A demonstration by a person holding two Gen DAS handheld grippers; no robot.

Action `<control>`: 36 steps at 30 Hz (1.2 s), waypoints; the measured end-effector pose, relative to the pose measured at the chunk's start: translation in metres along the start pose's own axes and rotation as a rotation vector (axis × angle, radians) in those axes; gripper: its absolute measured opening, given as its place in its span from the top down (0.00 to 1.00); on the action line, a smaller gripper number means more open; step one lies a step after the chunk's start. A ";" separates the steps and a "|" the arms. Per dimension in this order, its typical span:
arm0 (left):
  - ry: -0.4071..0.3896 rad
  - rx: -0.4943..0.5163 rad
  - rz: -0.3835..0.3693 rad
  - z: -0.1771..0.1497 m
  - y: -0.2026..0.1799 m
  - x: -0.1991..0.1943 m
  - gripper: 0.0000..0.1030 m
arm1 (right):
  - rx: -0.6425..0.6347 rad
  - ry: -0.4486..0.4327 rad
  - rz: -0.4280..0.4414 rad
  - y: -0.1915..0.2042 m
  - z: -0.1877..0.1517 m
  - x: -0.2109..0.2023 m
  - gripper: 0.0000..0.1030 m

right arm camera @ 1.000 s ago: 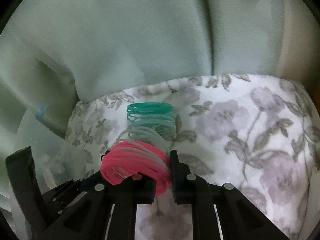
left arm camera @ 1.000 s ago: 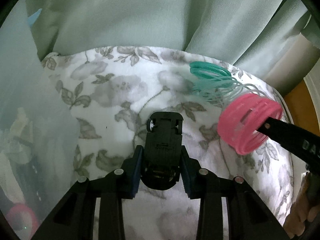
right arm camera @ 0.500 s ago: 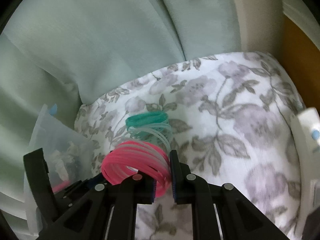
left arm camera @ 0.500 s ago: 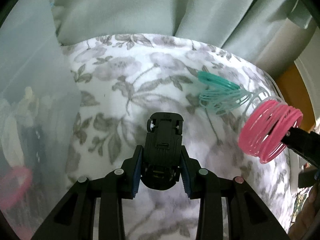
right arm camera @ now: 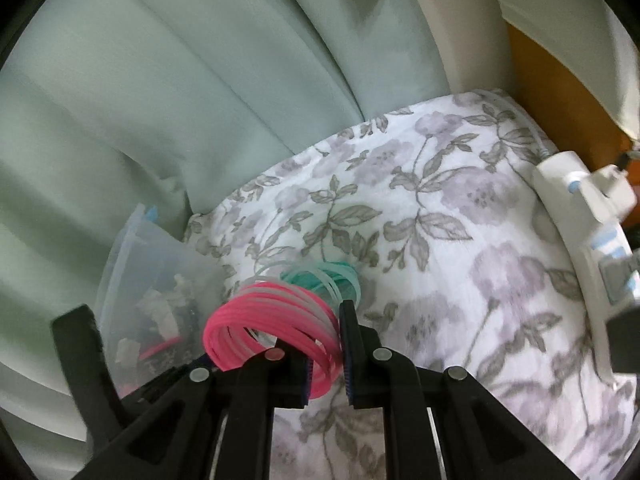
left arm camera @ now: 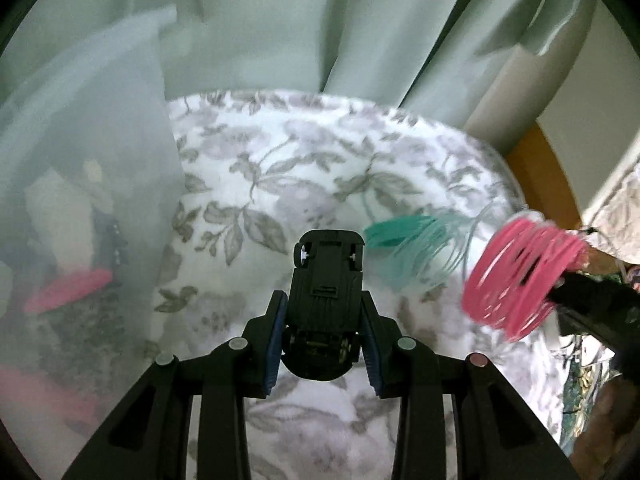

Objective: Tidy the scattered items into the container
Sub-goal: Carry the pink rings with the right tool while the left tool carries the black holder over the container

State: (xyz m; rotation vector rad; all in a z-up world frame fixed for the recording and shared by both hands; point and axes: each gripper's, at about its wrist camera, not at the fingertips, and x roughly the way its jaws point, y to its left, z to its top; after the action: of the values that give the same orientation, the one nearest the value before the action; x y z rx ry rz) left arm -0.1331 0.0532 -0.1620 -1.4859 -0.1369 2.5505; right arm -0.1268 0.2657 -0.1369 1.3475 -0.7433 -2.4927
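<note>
Two claws are loaded, each with one toy.

From the left wrist view, my left claw [left arm camera: 324, 344] is pinching a black toy car [left arm camera: 326, 280] by its flanks, underside up and nose pointing away from me, so the blue pads bear on the flat sides rather than the wheels. It hangs above the floral cloth [left arm camera: 280, 168] that covers the surface. To the left of the car stands the clear plastic container [left arm camera: 84, 184]; through its cloudy wall I can make out something pink and some dark and pale bits, too blurred to name. To the right of the car, a spring toy [left arm camera: 516, 276] is held up by its pink end, its teal end trailing down toward the cloth.

From the right wrist view, my right claw [right arm camera: 324, 356] is pressed onto the pink coils of that spring toy, gripping only one side of the ring so the rest dangles freely. The teal coils sag just beyond the pink ones; I cannot tell whether they touch the cloth. The container sits left of the spring, its open rim tilted toward me, with small items already inside. I judge both toys are in transit toward it, and the loose teal tail could snag on the rim.
</note>
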 end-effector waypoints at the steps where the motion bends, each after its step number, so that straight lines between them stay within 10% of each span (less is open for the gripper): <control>1: -0.006 0.002 -0.007 -0.001 -0.001 -0.005 0.65 | 0.000 -0.003 0.005 0.001 -0.003 -0.004 0.87; 36: -0.296 0.037 -0.078 0.013 -0.018 -0.164 0.65 | -0.091 -0.181 0.100 0.078 -0.022 -0.117 0.87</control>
State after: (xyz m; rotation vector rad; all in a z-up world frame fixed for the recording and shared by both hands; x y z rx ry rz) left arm -0.0635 0.0373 -0.0125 -1.0604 -0.1833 2.6770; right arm -0.0473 0.2397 -0.0217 1.0393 -0.7049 -2.5578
